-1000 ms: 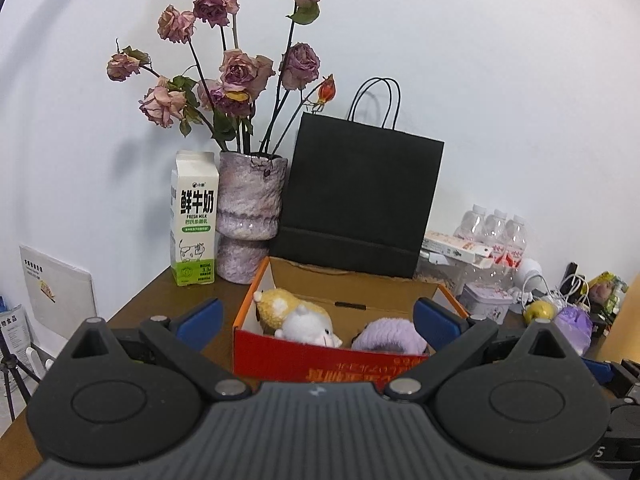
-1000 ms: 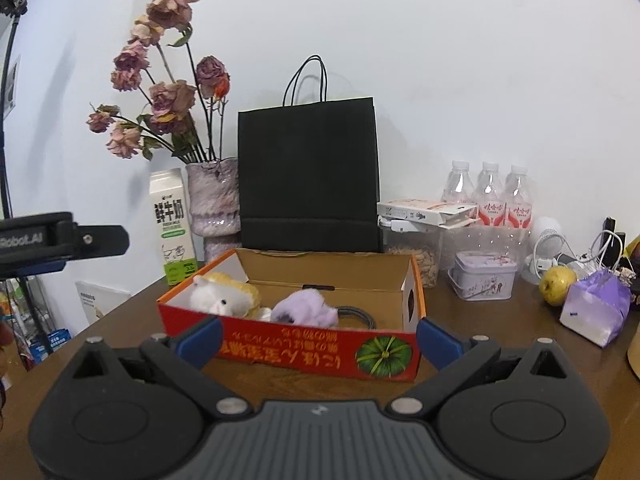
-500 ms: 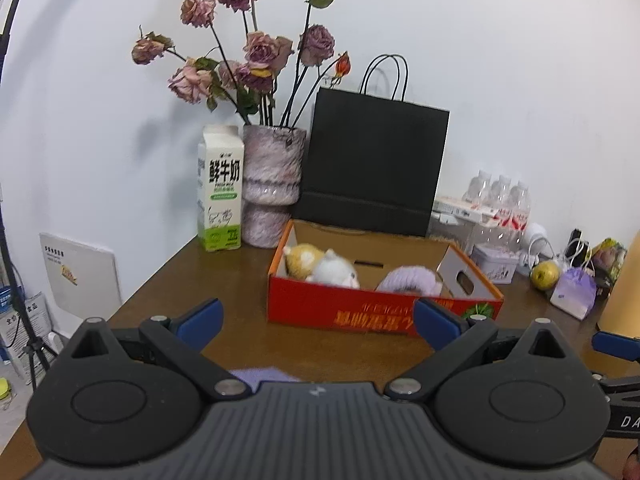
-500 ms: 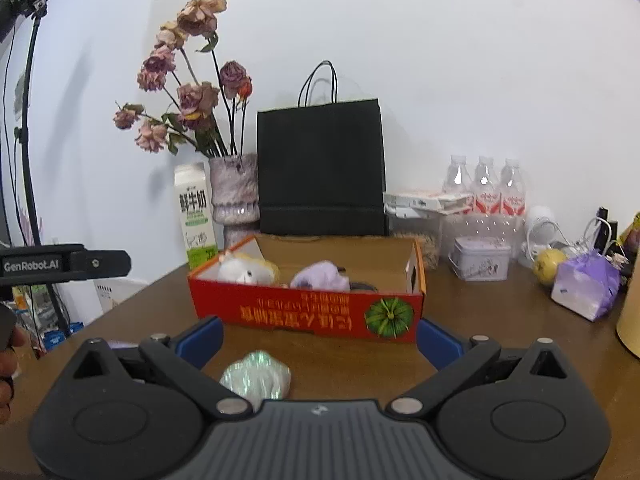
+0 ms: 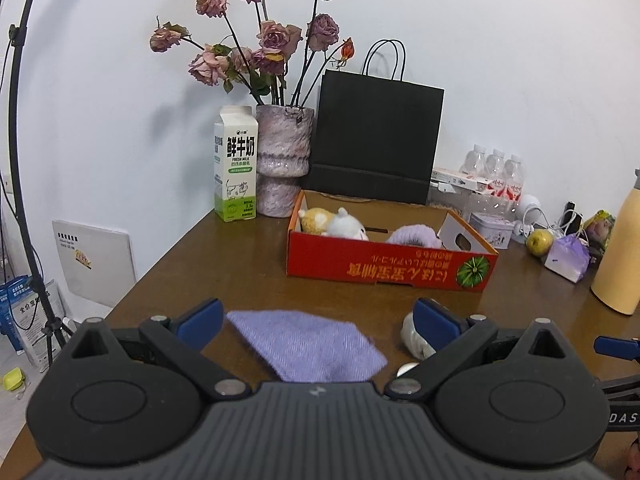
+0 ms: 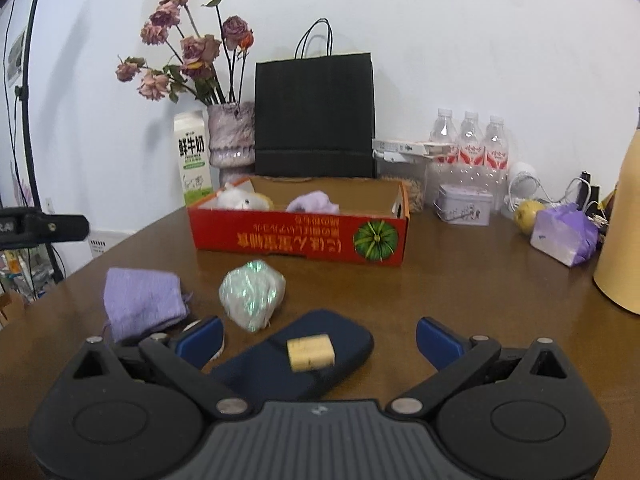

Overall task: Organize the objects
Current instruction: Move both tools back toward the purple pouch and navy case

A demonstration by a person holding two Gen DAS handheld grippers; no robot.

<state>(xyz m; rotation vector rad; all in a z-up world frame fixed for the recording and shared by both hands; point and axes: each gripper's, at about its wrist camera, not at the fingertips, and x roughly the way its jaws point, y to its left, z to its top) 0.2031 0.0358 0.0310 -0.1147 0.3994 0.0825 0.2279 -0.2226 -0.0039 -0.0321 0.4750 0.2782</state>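
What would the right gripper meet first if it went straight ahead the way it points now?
Probably the dark blue pouch with the small tan block on top, lying between the open right gripper's fingers; the iridescent wrapped bundle sits just left of that line. Depth is uncertain.

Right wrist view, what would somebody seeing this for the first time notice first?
Probably the red cardboard box mid-table, with plush toys inside and upside-down print on its front. Behind it a black paper bag stands against the wall, beside a vase of dried roses. Nearer the open right gripper lie a folded lilac cloth, a shimmery wrapped bundle and a dark pouch with a small tan block on it.
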